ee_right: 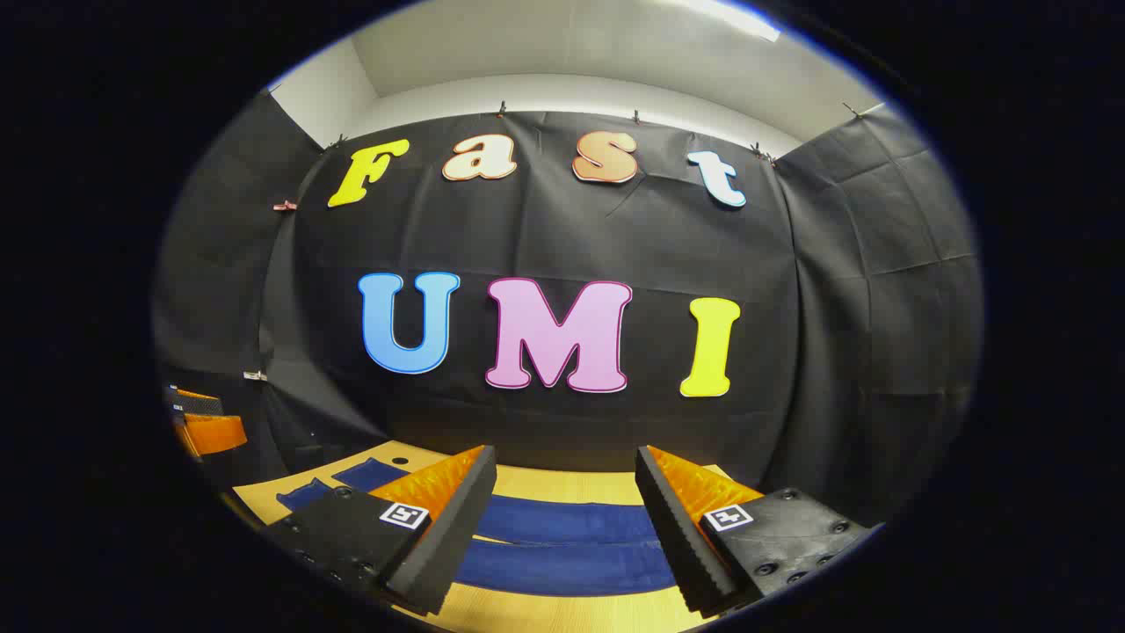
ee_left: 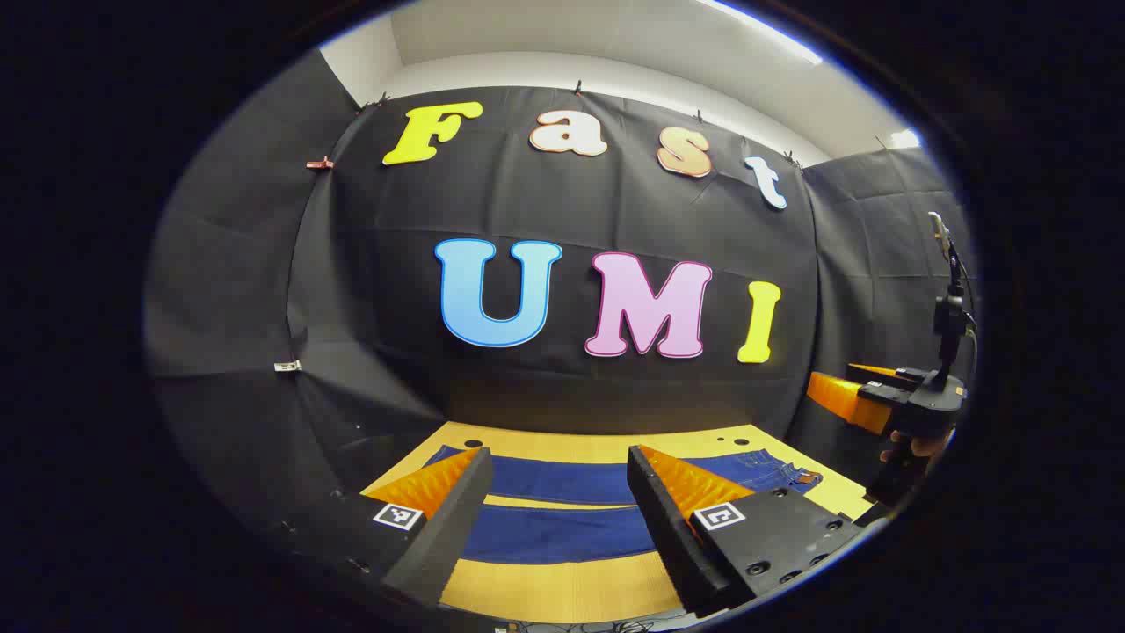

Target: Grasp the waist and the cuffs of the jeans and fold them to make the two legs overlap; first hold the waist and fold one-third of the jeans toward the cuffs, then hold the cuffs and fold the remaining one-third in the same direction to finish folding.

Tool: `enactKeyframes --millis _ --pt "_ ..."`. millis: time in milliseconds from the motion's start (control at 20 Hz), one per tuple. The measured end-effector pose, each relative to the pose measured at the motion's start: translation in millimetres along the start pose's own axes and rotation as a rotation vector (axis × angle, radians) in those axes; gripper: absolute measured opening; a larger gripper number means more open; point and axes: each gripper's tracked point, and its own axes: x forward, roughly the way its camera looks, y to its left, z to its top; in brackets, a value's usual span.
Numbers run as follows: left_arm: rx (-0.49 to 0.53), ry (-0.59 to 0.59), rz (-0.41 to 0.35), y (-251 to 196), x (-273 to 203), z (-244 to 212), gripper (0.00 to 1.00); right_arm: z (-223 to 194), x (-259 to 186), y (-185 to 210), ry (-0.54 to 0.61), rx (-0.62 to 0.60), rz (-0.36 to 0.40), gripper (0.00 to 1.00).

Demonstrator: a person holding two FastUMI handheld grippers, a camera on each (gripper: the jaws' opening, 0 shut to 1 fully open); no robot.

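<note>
In the left gripper view, the left hand-held gripper (ee_left: 558, 462) hangs above the near part of the table (ee_left: 562, 589) with its two fingers spread wide and nothing between them. Through the gap and on either side of the fingers, the blue jeans (ee_left: 562, 532) lie flat on the wooden table, spread lengthwise across it as two separate bands with a strip of bare wood between the legs. The cuffs (ee_left: 444, 455) end toward the left of this view, and the waist (ee_left: 787, 475), with its pocket and seams showing, lies toward the right. Farther right, at the edge of the view, the right hand-held gripper (ee_left: 857, 387) is held up off the table by a hand (ee_left: 914, 444), well apart from the jeans.

In the right gripper view, the left hand-held gripper (ee_right: 202, 426) shows at the far left edge, raised above the table; its opening cannot be told from here. Below it the cuffs (ee_right: 308, 492) lie on the wood beside a small round hole in the tabletop (ee_right: 400, 460). The right hand-held gripper (ee_right: 562, 462) also has its fingers wide apart and empty, hovering over the two legs of the jeans, which run side by side across the table without overlapping.
</note>
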Motion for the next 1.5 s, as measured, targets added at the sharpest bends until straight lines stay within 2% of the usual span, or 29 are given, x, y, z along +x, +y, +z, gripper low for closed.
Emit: enactKeyframes --millis 250,300,350,400,500,550,800,950,1000,1100,1150,1200,1250,1300,1350,1400,1450,1500 --pt "0.046 -0.026 -0.016 13 12 11 0.96 7 3 -25 -0.011 0.017 -0.059 1.00" --pt "0.048 -0.027 -0.022 14 16 12 0.96 10 3 -31 -0.016 0.011 -0.073 0.94" --pt "0.039 -0.021 -0.029 15 22 10 0.96 10 2 -36 -0.014 0.002 -0.081 0.97" --pt "0.022 -0.012 -0.039 12 26 8 0.96 9 2 -39 -0.009 -0.009 -0.087 0.94" --pt "0.001 -0.008 -0.065 5 39 8 0.96 8 3 -46 -0.002 -0.031 -0.098 0.97" --pt "0.003 -0.005 -0.073 2 47 7 0.96 8 4 -50 0.002 -0.039 -0.105 0.94" --pt "-0.002 0.019 -0.091 -7 79 7 0.96 4 18 -66 0.018 -0.031 -0.136 0.97" --pt "0.005 0.020 -0.092 -7 92 8 0.96 2 30 -71 0.021 -0.018 -0.139 0.97" --pt "0.009 0.021 -0.091 -7 95 8 0.96 2 35 -73 0.017 -0.022 -0.141 1.00" --pt "0.010 0.023 -0.083 -3 102 5 0.96 1 41 -76 0.017 -0.023 -0.141 0.97" --pt "0.006 0.027 -0.076 1 106 3 0.96 1 44 -77 0.018 -0.022 -0.140 1.00" --pt "0.002 0.029 -0.063 7 109 3 0.96 0 47 -80 0.015 -0.024 -0.143 0.94" --pt "-0.003 0.028 -0.055 13 111 1 0.96 0 50 -82 0.014 -0.027 -0.146 0.97" --pt "-0.007 0.023 -0.052 18 112 2 0.96 -4 53 -83 0.020 -0.028 -0.147 0.94" --pt "-0.006 0.022 -0.052 23 114 1 0.96 -7 56 -83 0.029 -0.027 -0.147 1.00" --pt "0.003 0.027 -0.049 31 116 -2 0.96 -9 59 -85 0.036 -0.025 -0.147 0.94" --pt "0.038 0.043 -0.054 41 119 -8 0.96 -10 61 -86 0.041 -0.026 -0.149 0.97" --pt "0.112 0.069 -0.044 54 123 -16 0.96 -11 63 -87 0.044 -0.029 -0.148 0.94"
